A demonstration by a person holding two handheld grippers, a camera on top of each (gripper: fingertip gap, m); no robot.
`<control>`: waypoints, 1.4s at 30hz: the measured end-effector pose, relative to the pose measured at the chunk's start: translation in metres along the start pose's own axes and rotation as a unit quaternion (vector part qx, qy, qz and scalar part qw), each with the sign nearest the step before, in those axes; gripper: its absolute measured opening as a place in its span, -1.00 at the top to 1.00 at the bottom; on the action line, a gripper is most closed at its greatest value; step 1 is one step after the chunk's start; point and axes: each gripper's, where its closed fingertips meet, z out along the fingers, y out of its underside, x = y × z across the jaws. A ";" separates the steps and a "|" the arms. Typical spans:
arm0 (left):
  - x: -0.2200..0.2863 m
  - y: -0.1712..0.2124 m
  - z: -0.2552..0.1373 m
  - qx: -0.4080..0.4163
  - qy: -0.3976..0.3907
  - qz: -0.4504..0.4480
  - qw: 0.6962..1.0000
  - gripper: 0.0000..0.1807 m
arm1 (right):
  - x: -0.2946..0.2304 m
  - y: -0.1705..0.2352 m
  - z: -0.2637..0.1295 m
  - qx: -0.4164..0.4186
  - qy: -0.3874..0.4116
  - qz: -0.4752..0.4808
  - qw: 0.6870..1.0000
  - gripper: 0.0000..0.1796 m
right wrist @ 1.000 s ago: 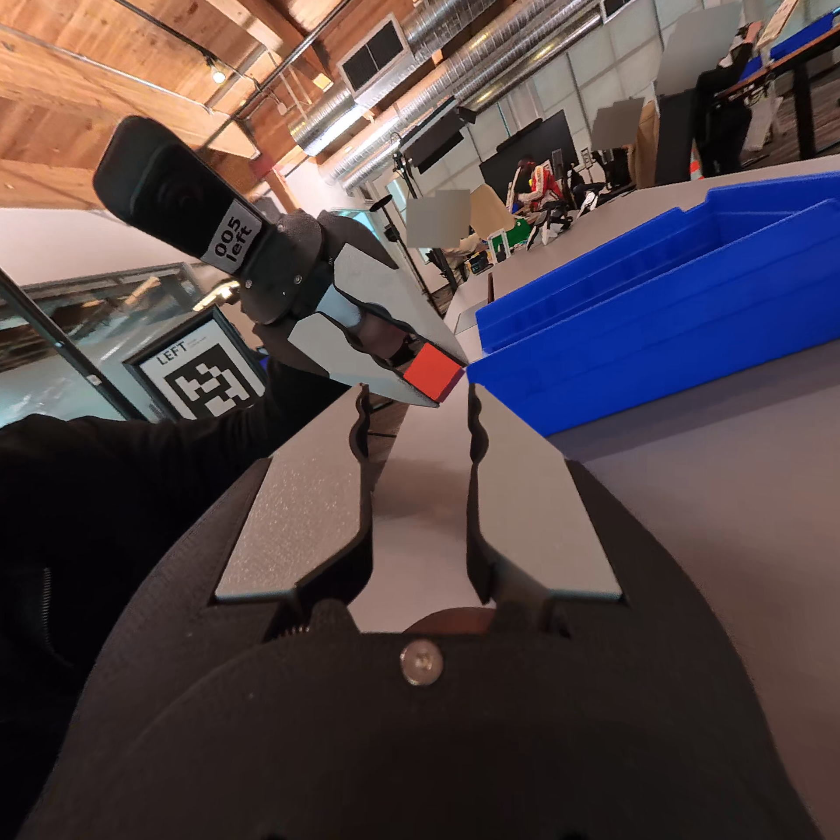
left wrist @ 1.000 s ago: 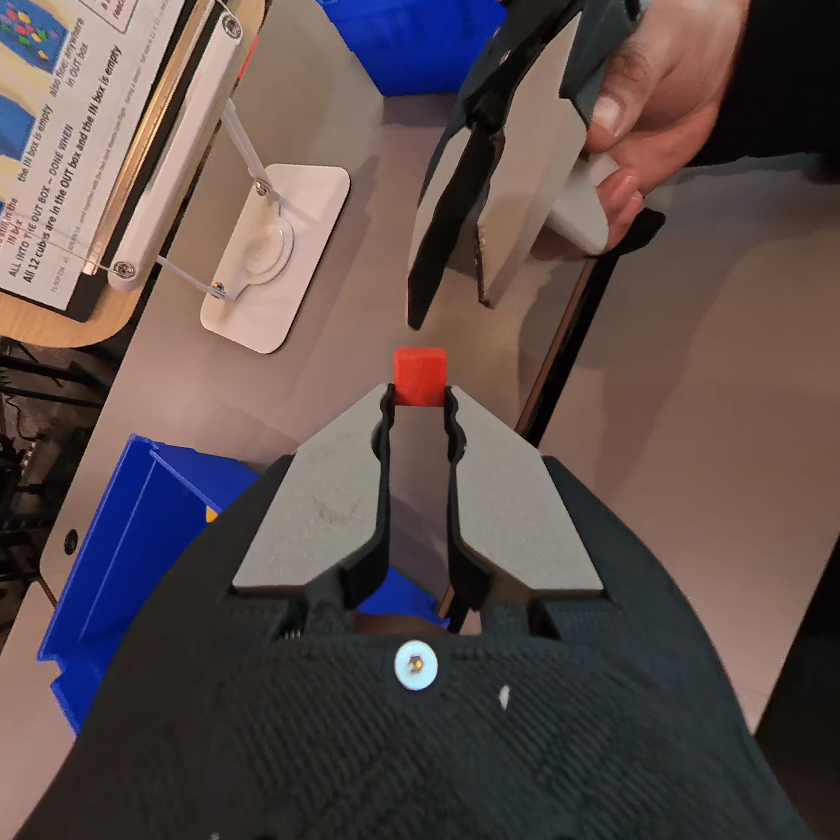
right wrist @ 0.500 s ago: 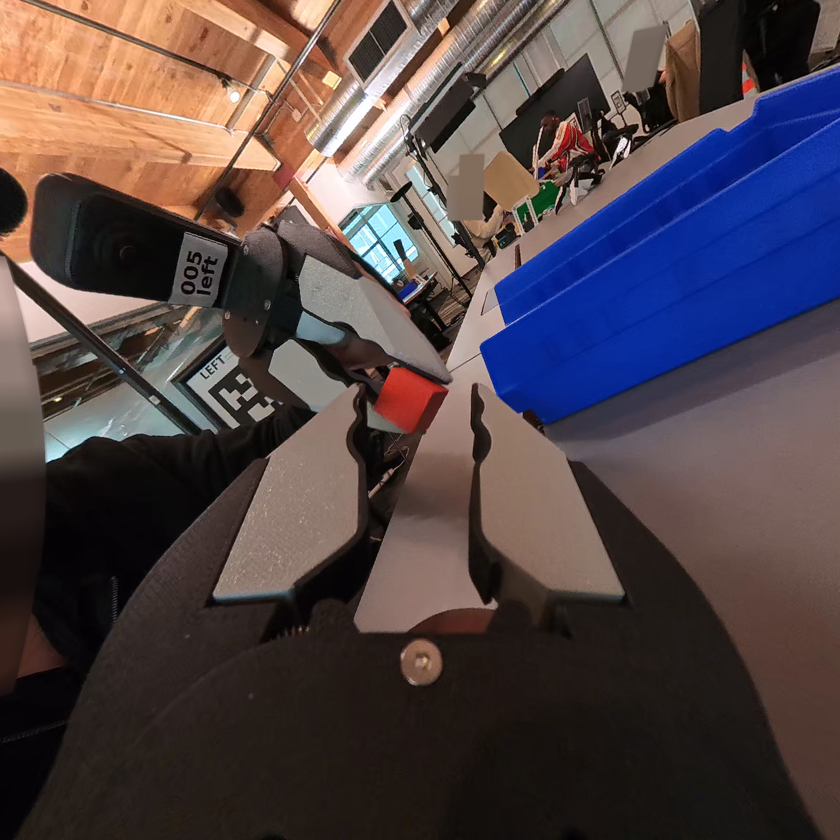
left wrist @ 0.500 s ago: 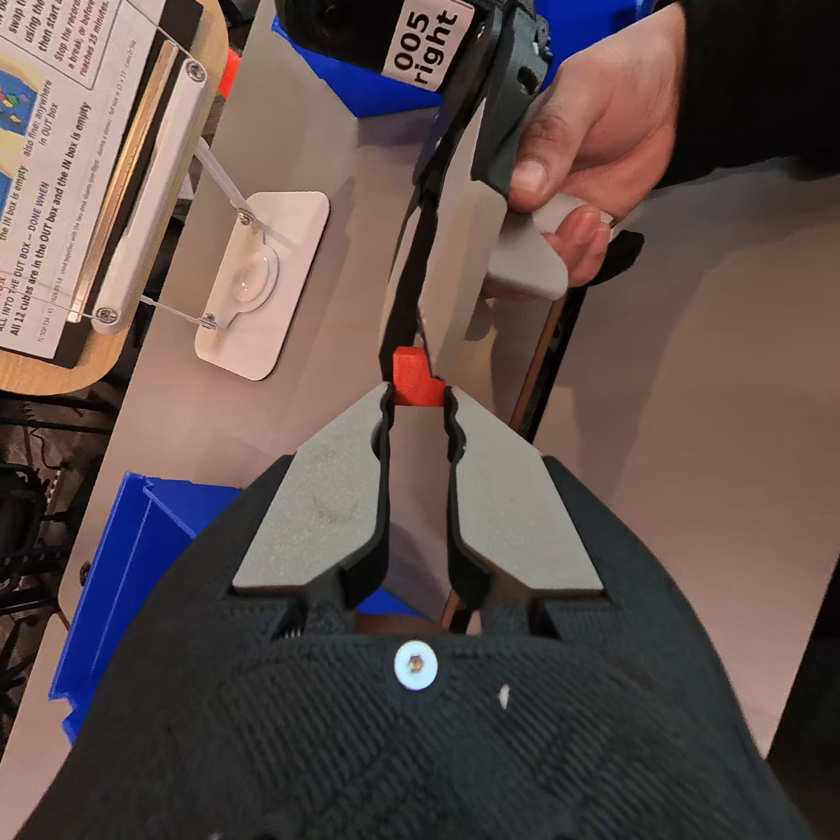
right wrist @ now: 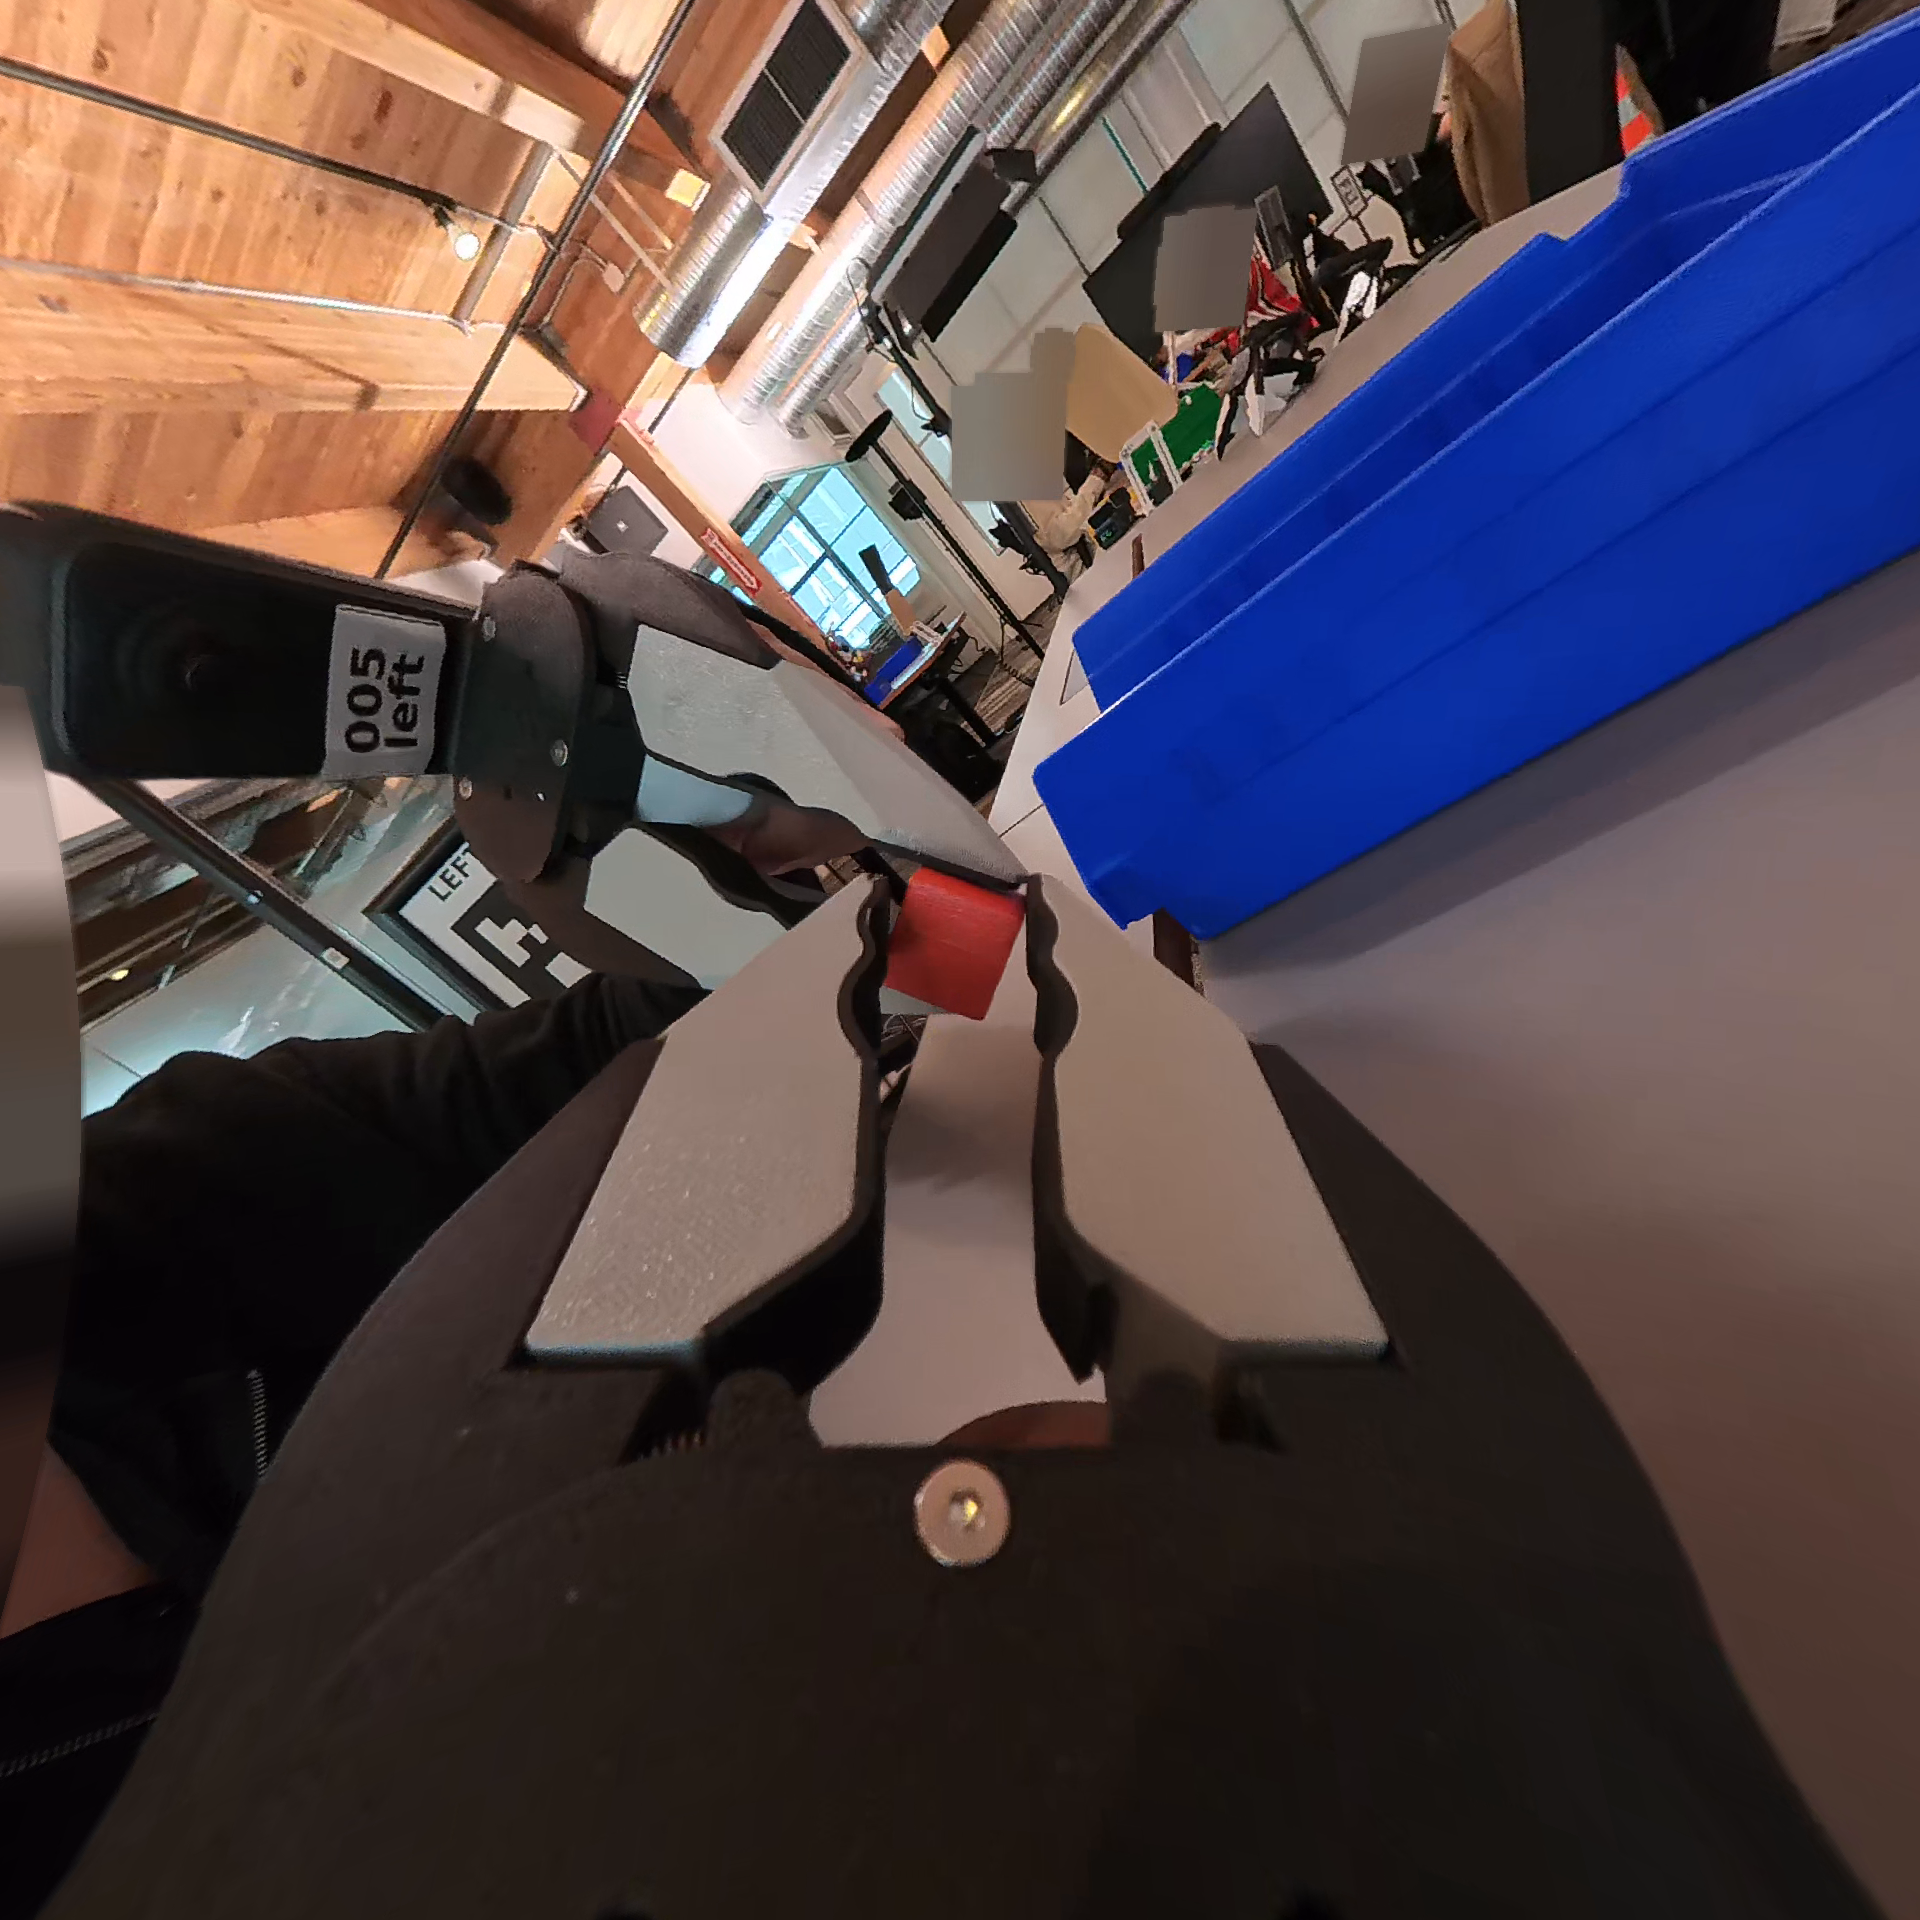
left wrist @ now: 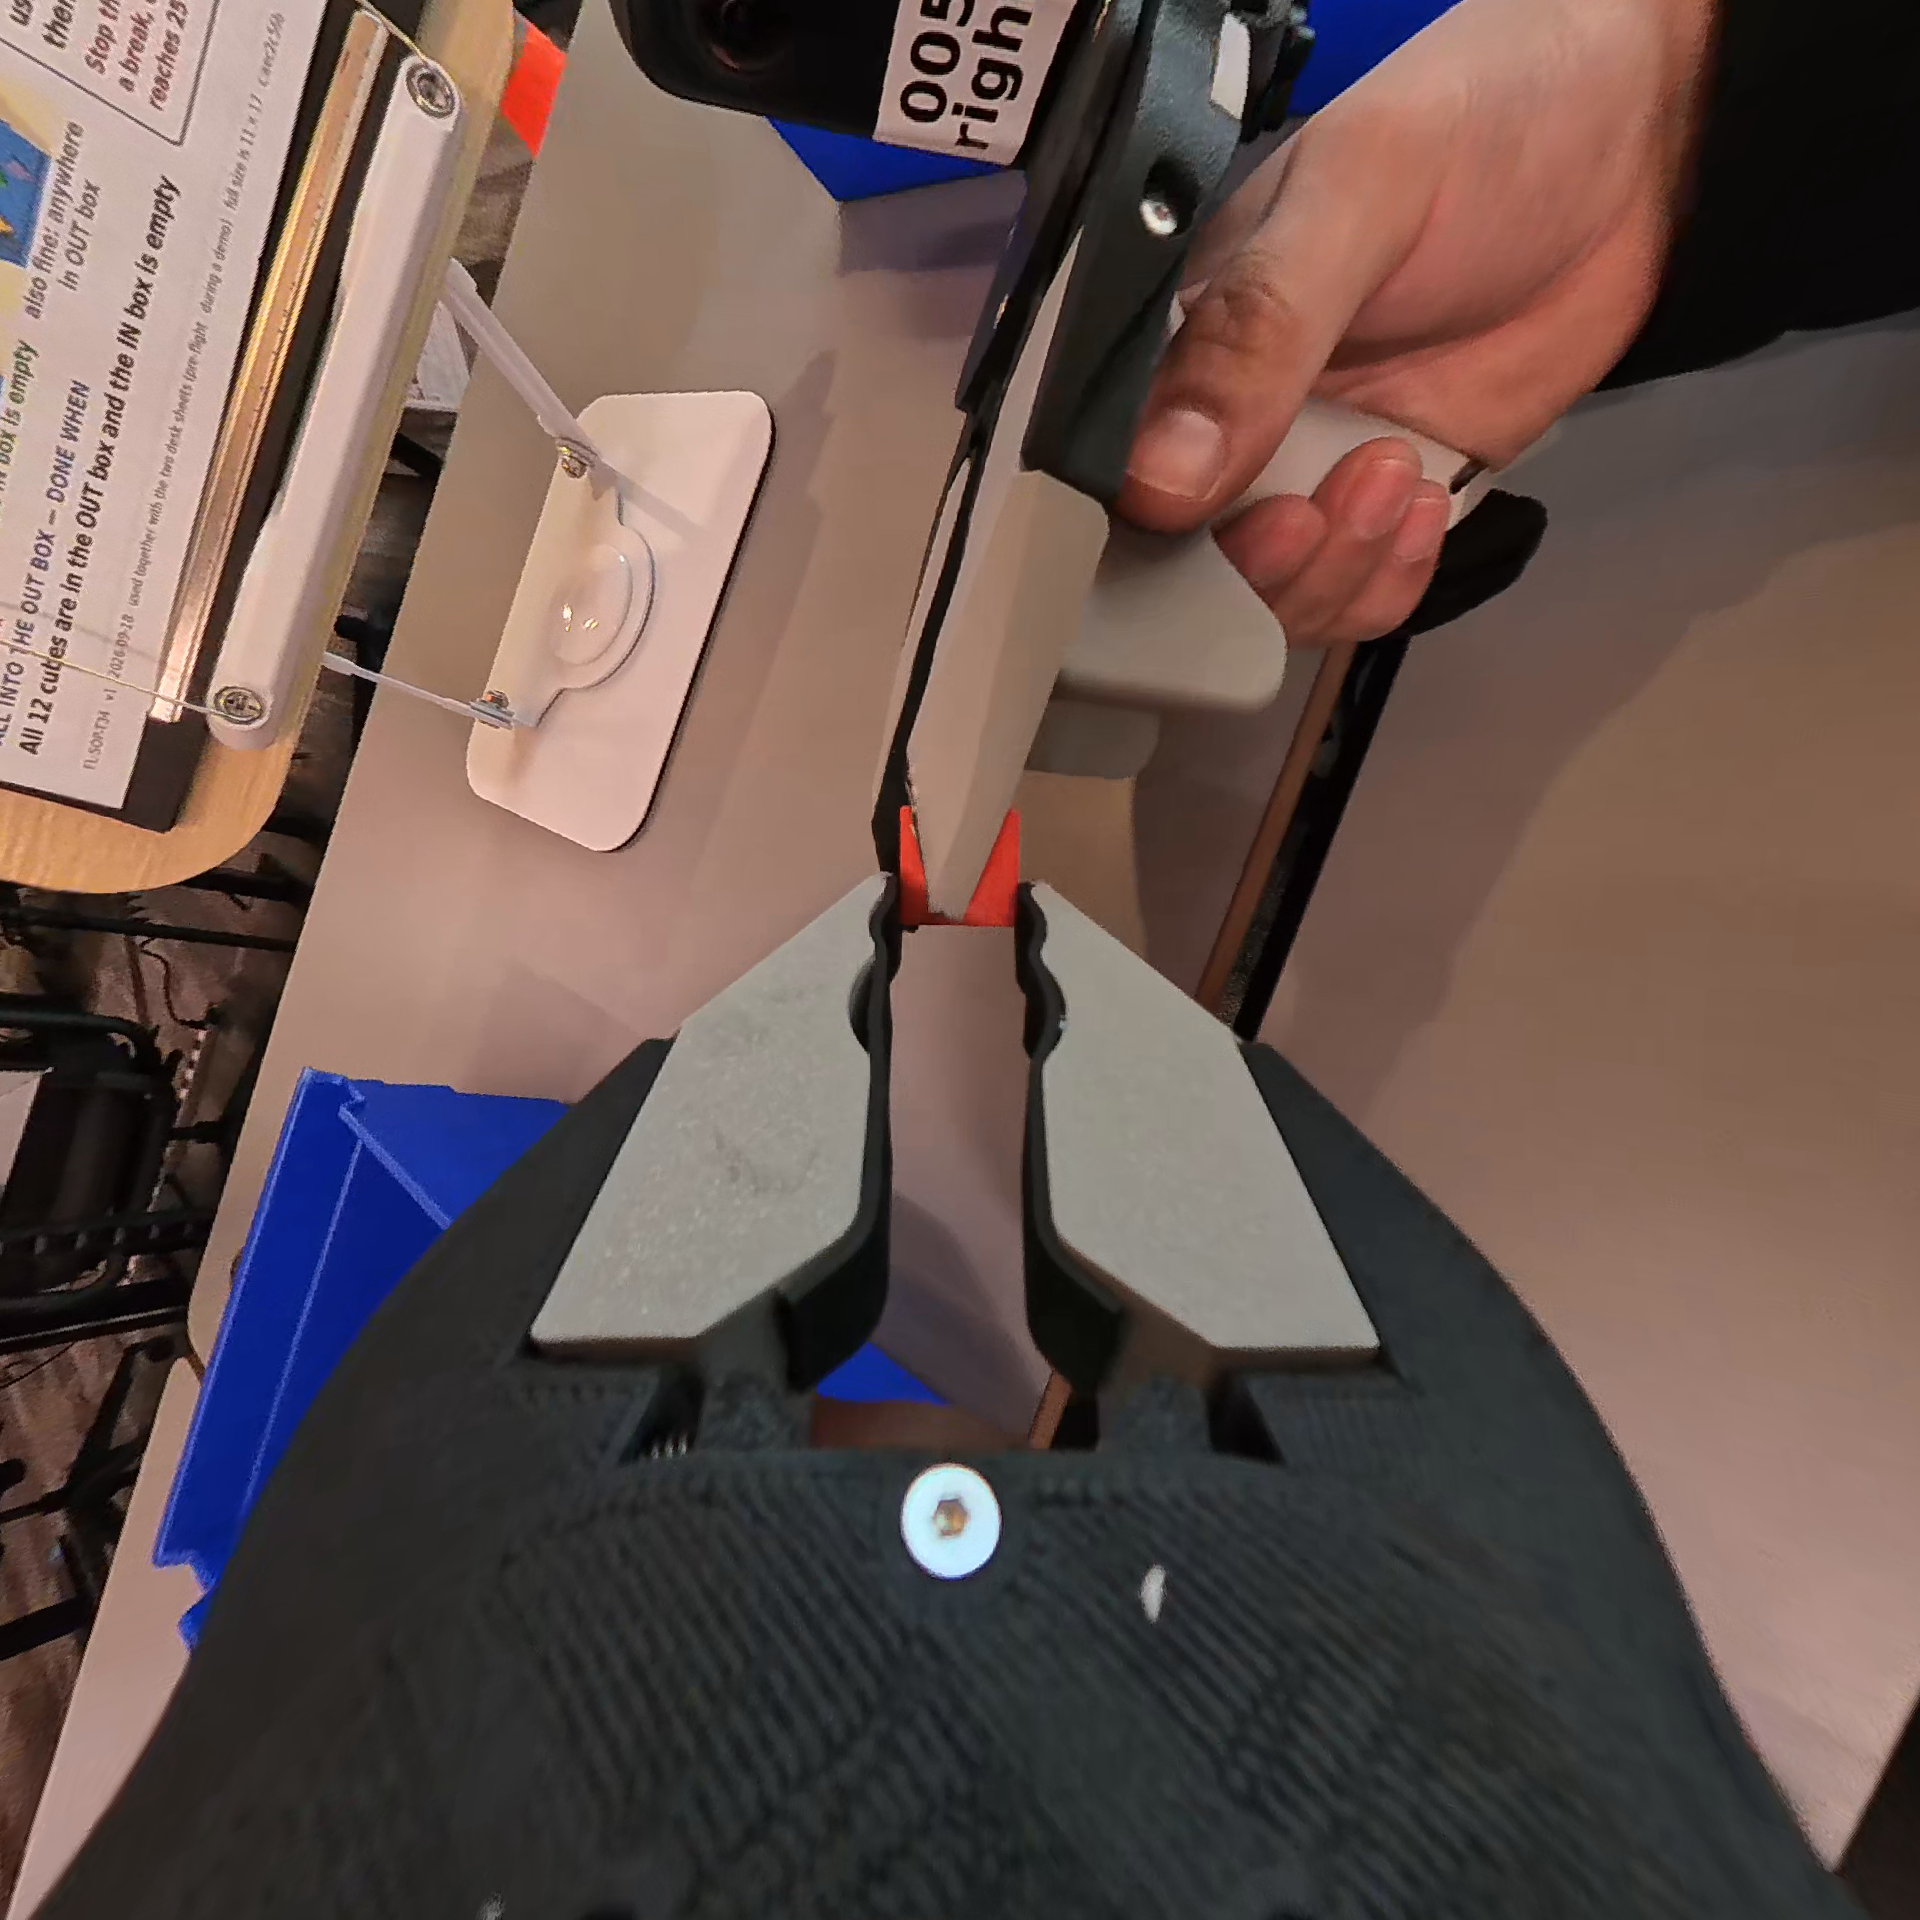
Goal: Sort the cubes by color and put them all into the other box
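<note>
Above grey table (left wrist: 1558, 1039), red cube (left wrist: 1000, 883) is pinched by left gripper (left wrist: 956, 906), right gripper (right wrist: 954, 940) fingers straddling it, contact unclear; blue box (right wrist: 1558, 623) at 2 o'clock

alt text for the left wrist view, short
The left gripper pinches a red cube at its tips while the right gripper, held by a hand, closes in on the cube from above. Below lie a grey table and a blue box.
</note>
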 end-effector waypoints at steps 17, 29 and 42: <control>-0.014 -0.005 0.011 0.062 -0.042 -0.083 0.994 0.70 | 0.027 -0.016 -0.019 0.018 0.103 -0.044 0.994 0.77; -0.036 0.011 0.050 0.084 -0.073 -0.185 0.976 0.74 | 0.068 -0.048 -0.065 0.041 0.352 -0.192 0.915 0.78; -0.054 0.013 0.101 0.112 -0.133 -0.247 0.953 0.68 | 0.087 -0.065 -0.108 0.062 0.483 -0.238 0.841 0.78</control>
